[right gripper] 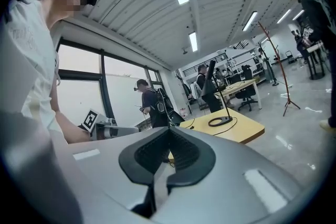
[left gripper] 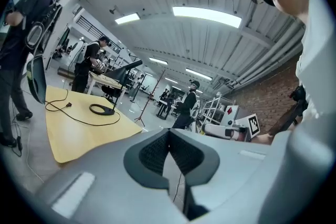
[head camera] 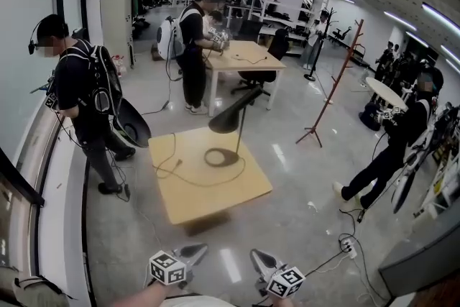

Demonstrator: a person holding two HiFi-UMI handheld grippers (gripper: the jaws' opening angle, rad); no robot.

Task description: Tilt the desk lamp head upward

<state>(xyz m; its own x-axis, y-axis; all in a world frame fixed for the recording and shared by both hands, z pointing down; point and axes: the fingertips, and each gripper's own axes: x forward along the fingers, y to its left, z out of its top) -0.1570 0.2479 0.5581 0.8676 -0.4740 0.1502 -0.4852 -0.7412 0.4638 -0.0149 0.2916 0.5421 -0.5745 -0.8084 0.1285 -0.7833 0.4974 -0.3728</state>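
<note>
Black desk lamp on a pale wooden bench, with both grippers held well back from it.

The desk lamp [head camera: 233, 116] has a flat ring-shaped base, a thin straight stem and a matte, tapering head that slants down. Its black cable [head camera: 188, 178] loops over the smooth square bench [head camera: 215, 201]. The lamp stands near the bench's middle, ahead of the left gripper [head camera: 192, 252] and right gripper [head camera: 260, 258] and well apart from both. Their grey fingers, with ribbed dark pads, are pressed together on nothing.

The lamp [head camera: 230, 117] looks matt, the table [head camera: 215, 199] seemingly wooden.
</note>
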